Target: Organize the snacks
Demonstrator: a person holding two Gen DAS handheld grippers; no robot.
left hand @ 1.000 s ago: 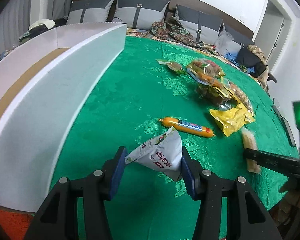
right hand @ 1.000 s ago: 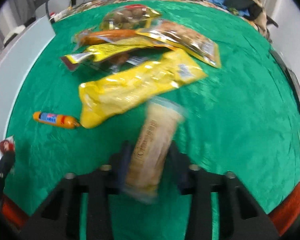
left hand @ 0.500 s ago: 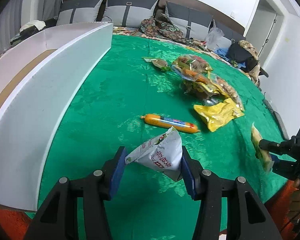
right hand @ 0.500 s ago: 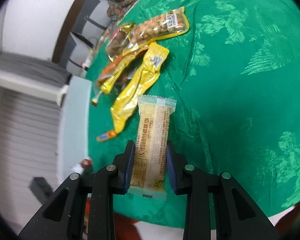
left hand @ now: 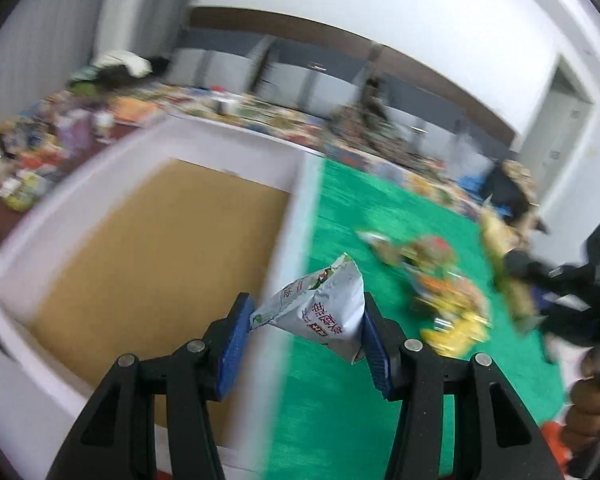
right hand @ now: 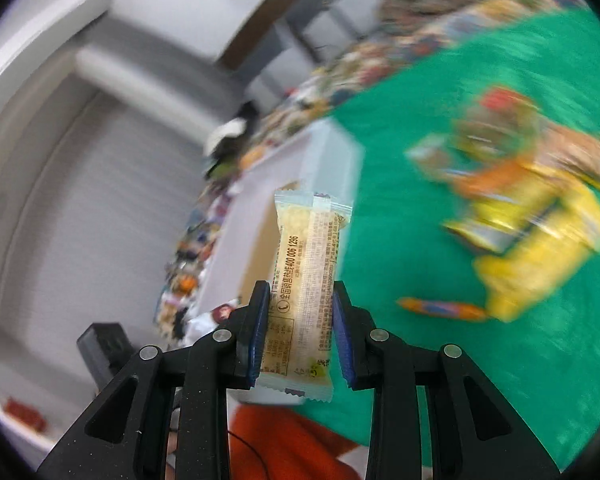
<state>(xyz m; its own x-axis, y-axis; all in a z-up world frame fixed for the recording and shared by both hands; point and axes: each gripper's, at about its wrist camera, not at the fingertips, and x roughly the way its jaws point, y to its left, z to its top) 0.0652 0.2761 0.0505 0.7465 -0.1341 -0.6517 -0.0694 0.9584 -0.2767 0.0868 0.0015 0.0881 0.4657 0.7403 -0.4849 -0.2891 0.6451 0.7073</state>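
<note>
Nearest in the left wrist view, the left gripper (left hand: 306,330) has its blue pads pressed on both sides of a puffy silver-white snack bag (left hand: 320,312) printed with red characters; the bag hangs in the air over the near right wall of the white box (left hand: 296,240), whose brown cardboard floor (left hand: 156,264) lies to the left and below. In the right wrist view the right gripper (right hand: 300,330) is clamped narrowly on a slim, clear-wrapped pale yellow snack bar (right hand: 306,288) that stands upright between its pads, its top seam rising well above them and its bottom seam hanging below. Beyond the bar the same white box shows at the left edge of the green tablecloth (right hand: 440,380). Farther out on the cloth, an orange sausage stick (right hand: 440,307) lies just beside a yellow packet (right hand: 540,264), and past these sits a blurred heap of mixed snack bags (right hand: 500,128). In the left wrist view the right gripper with its bar appears at the far right, a hand (left hand: 592,404) below it. Grey sofa cushions (left hand: 320,76) line the far wall.
</note>
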